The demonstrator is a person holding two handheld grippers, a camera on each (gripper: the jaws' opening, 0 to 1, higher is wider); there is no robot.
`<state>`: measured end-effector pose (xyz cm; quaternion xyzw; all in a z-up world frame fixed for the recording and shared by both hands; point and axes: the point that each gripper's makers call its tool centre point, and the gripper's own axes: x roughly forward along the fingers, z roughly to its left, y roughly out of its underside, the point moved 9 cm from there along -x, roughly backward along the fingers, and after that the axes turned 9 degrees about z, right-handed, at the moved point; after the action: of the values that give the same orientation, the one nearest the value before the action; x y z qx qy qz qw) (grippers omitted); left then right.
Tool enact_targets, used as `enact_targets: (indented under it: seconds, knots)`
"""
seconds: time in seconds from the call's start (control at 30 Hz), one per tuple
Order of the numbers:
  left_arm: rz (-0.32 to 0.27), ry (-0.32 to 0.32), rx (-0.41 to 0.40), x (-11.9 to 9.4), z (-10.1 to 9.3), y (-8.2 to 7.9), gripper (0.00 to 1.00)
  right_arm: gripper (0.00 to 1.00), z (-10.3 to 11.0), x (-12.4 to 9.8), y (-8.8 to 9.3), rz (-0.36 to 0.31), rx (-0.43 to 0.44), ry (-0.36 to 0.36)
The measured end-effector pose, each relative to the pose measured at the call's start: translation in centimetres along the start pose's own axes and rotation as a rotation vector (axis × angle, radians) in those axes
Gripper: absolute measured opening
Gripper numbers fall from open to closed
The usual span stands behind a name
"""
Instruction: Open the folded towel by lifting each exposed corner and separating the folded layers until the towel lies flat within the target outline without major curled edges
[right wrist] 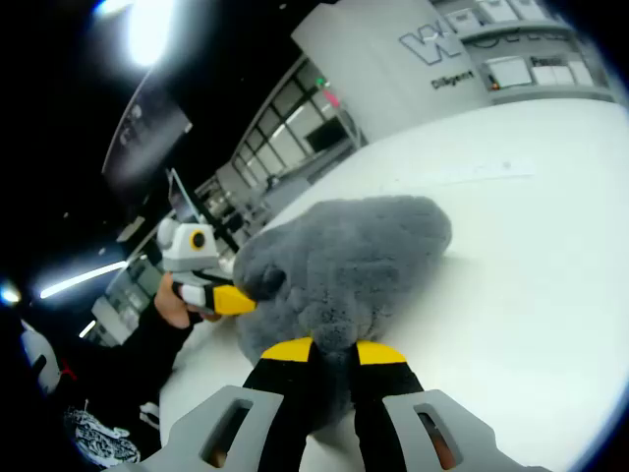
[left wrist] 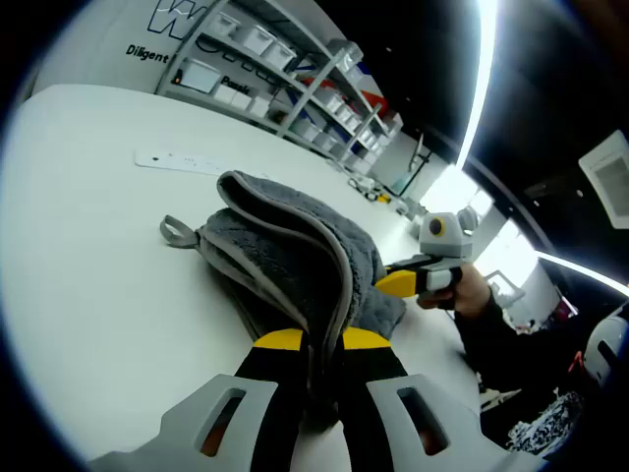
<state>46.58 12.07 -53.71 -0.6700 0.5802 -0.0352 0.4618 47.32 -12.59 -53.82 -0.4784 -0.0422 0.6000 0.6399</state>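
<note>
In the left gripper view, a white strip lies flat on the white bench, far behind the grey towel; shelves of bins stand at the back; the left gripper pinches the towel's near edge tight; to the right, the right gripper bites its far side, held by a hand. In the right gripper view, the towel bunches up between both grippers.
</note>
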Motion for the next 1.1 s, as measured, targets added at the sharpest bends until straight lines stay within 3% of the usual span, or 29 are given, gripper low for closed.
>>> enact_targets:
  seconds: [1.1]
  knots:
    - [-0.002, 0.013, -0.012, -0.6, -1.3, 1.7, 0.09, 0.09, 1.2, -0.6, 1.4, 0.015, -0.017, -0.009]
